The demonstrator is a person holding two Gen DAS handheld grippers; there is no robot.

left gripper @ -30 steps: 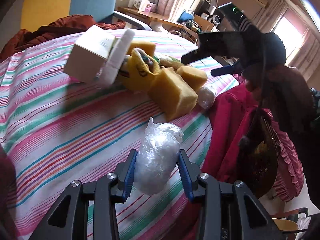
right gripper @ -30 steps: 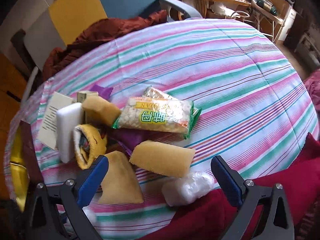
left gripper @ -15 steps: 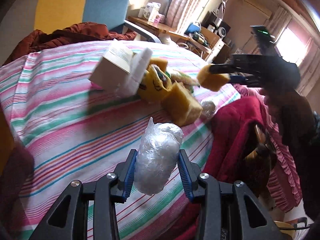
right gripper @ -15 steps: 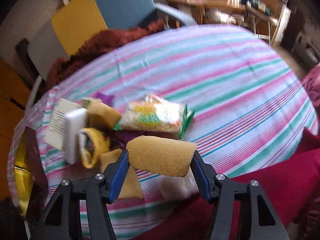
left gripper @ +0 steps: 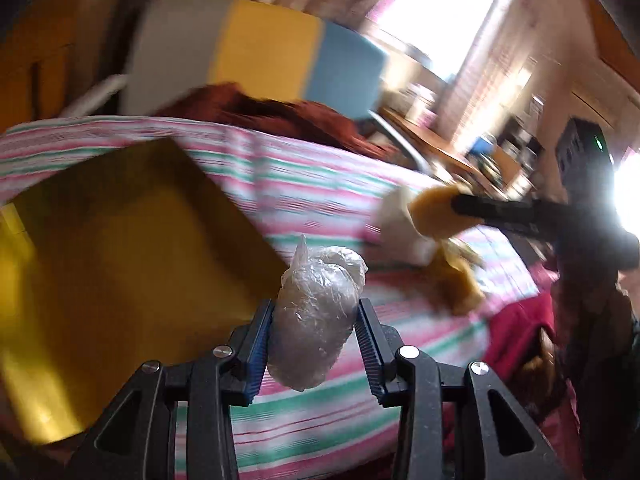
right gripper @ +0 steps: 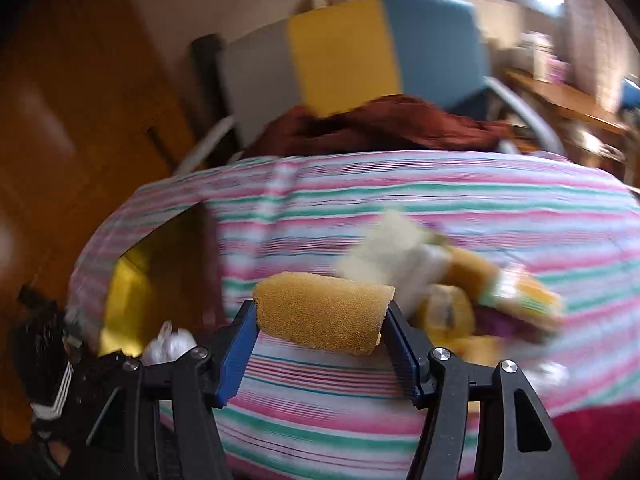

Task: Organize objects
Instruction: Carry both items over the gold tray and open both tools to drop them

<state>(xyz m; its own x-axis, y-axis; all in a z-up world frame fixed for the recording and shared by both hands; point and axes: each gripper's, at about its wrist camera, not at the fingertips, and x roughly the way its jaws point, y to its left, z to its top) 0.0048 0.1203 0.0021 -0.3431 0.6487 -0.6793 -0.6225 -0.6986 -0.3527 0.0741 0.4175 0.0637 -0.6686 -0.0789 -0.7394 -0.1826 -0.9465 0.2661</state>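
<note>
My left gripper (left gripper: pixel 314 344) is shut on a clear plastic-wrapped bundle (left gripper: pixel 316 312) and holds it above the striped table, beside a yellow box (left gripper: pixel 120 264) at the left. My right gripper (right gripper: pixel 320 340) is shut on a yellow sponge (right gripper: pixel 320 312) and holds it above the table. The right gripper and its sponge (left gripper: pixel 436 212) also show in the left wrist view at the right. The left gripper's bundle (right gripper: pixel 170 346) shows at the lower left of the right wrist view, next to the yellow box (right gripper: pixel 128 300).
A blurred pile (right gripper: pixel 460 292) of sponges, a white box and a snack packet lies on the striped tablecloth (right gripper: pixel 440 200). A brown cloth (right gripper: pixel 380 128) and a grey, yellow and blue chair (right gripper: pixel 348 52) stand behind the table. A red cloth (left gripper: pixel 520 328) hangs at the right edge.
Both grippers have swung left with their loads. The yellow box has come into view. The right gripper closed on the sponge about half a second ago and has lifted it.
</note>
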